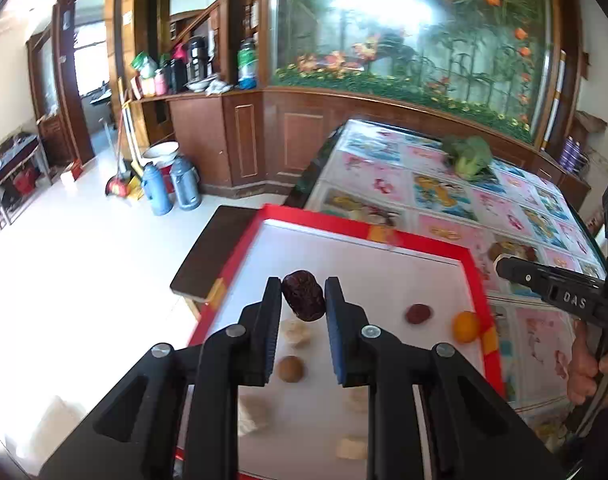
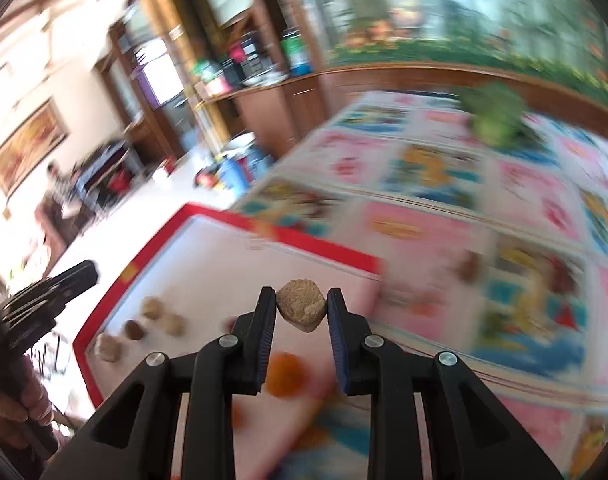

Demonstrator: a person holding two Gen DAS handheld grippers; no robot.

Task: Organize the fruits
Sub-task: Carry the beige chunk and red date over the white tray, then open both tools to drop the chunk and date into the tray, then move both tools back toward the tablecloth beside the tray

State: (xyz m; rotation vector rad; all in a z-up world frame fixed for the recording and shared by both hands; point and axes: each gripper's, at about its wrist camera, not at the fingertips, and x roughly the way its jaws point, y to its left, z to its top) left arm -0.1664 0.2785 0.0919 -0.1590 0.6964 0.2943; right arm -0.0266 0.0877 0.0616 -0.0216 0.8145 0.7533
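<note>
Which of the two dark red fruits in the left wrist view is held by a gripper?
The larger, wrinkled dark red fruit, pinched between the left gripper pads above the tray. The smaller red one lies loose on the tray near the orange fruit.

One red-rimmed tray with a white floor (image 1: 474,264) sits on one table covered in a cartoon-print cloth (image 1: 444,192). Dark red wrinkled dates number two: one between the fingers (image 1: 304,296), one on the tray (image 1: 418,314). One small orange citrus fruit (image 1: 466,326) lies there, and one round brown fruit (image 1: 290,368). One tan rough-skinned lump (image 2: 301,310) is gripped. One green broccoli head (image 1: 470,156) rests on the cloth. Pale pieces are too blurred to count.
</note>
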